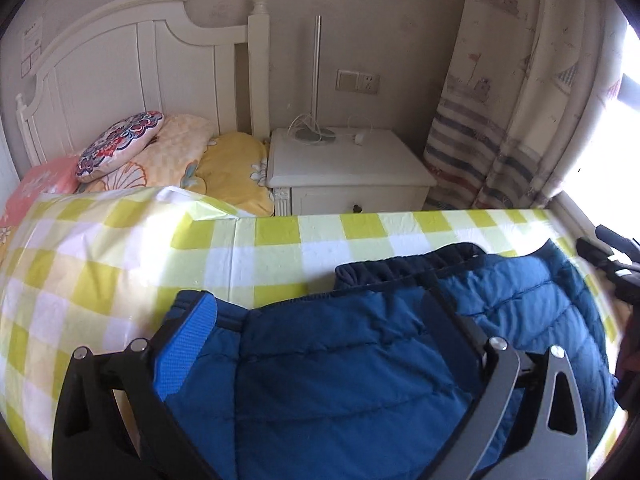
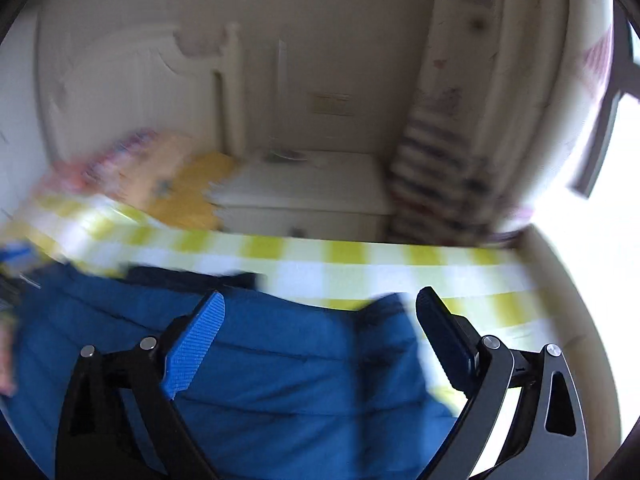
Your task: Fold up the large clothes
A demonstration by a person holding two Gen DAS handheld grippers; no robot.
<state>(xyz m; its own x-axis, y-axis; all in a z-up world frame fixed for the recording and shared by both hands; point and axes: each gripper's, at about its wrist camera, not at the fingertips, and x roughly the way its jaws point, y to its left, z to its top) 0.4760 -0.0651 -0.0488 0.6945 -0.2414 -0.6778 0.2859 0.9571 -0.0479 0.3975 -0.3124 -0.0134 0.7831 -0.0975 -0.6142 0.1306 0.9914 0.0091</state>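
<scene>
Blue jacket [image 2: 280,380] btwn right gripper [image 2: 320,328] fingers

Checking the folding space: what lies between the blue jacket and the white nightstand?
Only bare yellow-checked cloth, seen in the left wrist view, separates the blue jacket from the white nightstand.

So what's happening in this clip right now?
A person with handheld tongs in each hand is working on a blue quilted puffer jacket spread on a yellow-and-white checked surface. The left tongs are wide open over the jacket, with padding bulging between the fingers. The right tongs are also open above it, in a blurred view. No clear fold is visible.
</scene>
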